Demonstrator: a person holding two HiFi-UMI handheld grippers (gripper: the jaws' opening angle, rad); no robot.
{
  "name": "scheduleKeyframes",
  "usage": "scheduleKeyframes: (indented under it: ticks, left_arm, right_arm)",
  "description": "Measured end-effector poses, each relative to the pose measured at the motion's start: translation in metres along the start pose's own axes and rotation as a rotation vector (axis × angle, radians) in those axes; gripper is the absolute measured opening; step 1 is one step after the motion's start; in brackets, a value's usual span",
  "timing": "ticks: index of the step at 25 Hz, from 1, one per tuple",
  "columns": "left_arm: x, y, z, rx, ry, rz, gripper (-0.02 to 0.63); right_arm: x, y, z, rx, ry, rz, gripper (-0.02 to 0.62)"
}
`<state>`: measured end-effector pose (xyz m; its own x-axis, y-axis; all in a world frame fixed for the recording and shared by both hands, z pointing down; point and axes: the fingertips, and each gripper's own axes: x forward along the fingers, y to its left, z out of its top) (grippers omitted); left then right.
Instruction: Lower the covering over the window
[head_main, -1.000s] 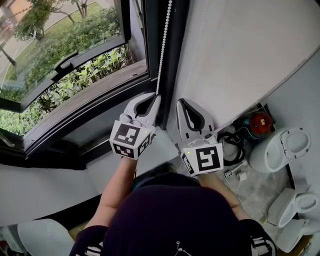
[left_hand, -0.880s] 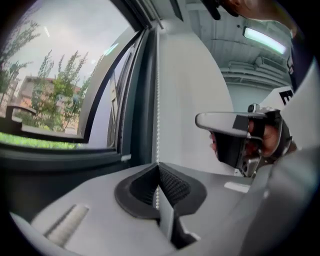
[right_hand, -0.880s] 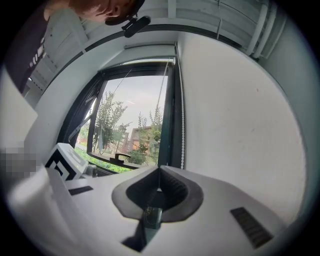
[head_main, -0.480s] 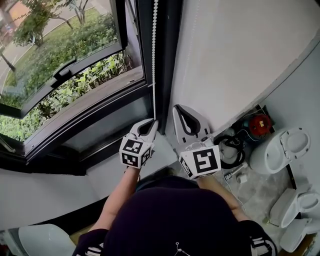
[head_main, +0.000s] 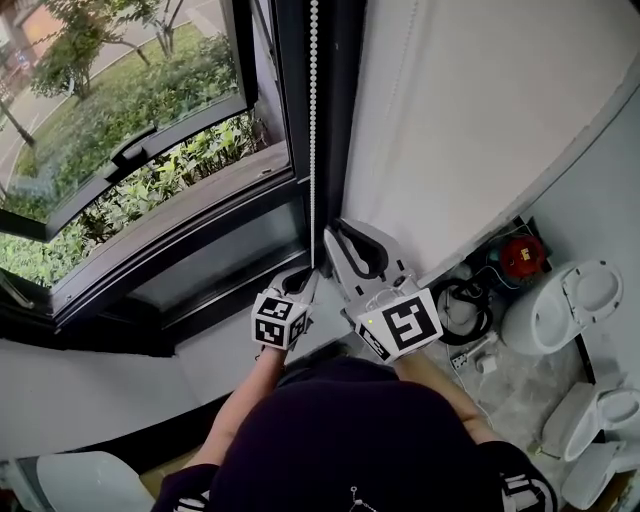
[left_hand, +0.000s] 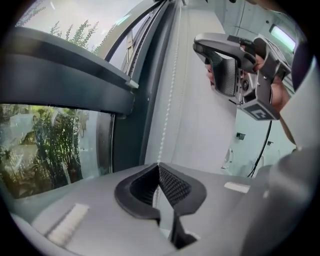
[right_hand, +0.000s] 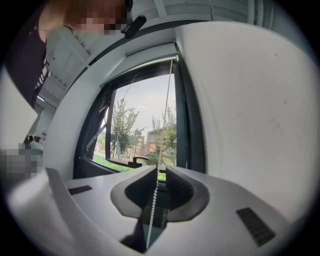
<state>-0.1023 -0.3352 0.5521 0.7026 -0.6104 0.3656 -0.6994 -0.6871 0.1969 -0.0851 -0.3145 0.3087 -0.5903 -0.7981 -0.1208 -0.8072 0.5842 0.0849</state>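
While the left gripper (head_main: 308, 274) and right gripper (head_main: 331, 234), lower centre, both clamp tight on the white beaded plastic pull chain (head_main: 313, 120), we should draw it straight down, steadily, because the pale blind (right_hand: 150, 50) seems rolled atop the dark-framed window (head_main: 150, 130).

- The left gripper (head_main: 307, 273) is the lower of the 2, and its jaws are pressed together on the bead cord (head_main: 313, 130).
- The right gripper (head_main: 334, 234) is just beside it and a little higher. Its jaws are closed too, and the cord runs between them.
- Both marker cubes face up toward the head (the left one looks smaller).
- The left forearm (head_main: 238, 410) is bare and reaches forward from the body.
- The right hand (left_hand: 274, 89) wraps around its gripper's handle.
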Motion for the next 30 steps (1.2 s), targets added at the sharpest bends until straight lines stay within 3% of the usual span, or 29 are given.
scheduleKeyframes:
  ticks: [4, 9, 13, 20, 30]
  left_arm:
    - [0.001, -0.005, -0.004, 0.029, -0.007, 0.005, 0.012]
    - [-0.005, -0.012, -0.007, 0.188, -0.069, 0.091, 0.012]
    - [-0.007, -0.026, -0.009, 0.273, -0.112, 0.102, 0.012]
    - [-0.011, -0.033, -0.012, 0.216, -0.138, 0.114, 0.012]
    - [-0.012, -0.056, -0.014, 0.145, -0.221, 0.206, 0.012]
  right_arm:
    - [0.007, 0.002, 0.001, -0.003, 0.009, 0.015, 0.015]
    - [0.010, 0.011, 0.000, 0.015, 0.022, 0.052, 0.042]
    - [0.014, 0.012, -0.005, 0.057, 0.033, 0.056, 0.067]
    - [0.010, 0.005, 0.001, 0.013, 0.045, 0.017, 0.040]
    - [-0.007, 0.003, 0.004, 0.028, -0.002, 0.105, 0.014]
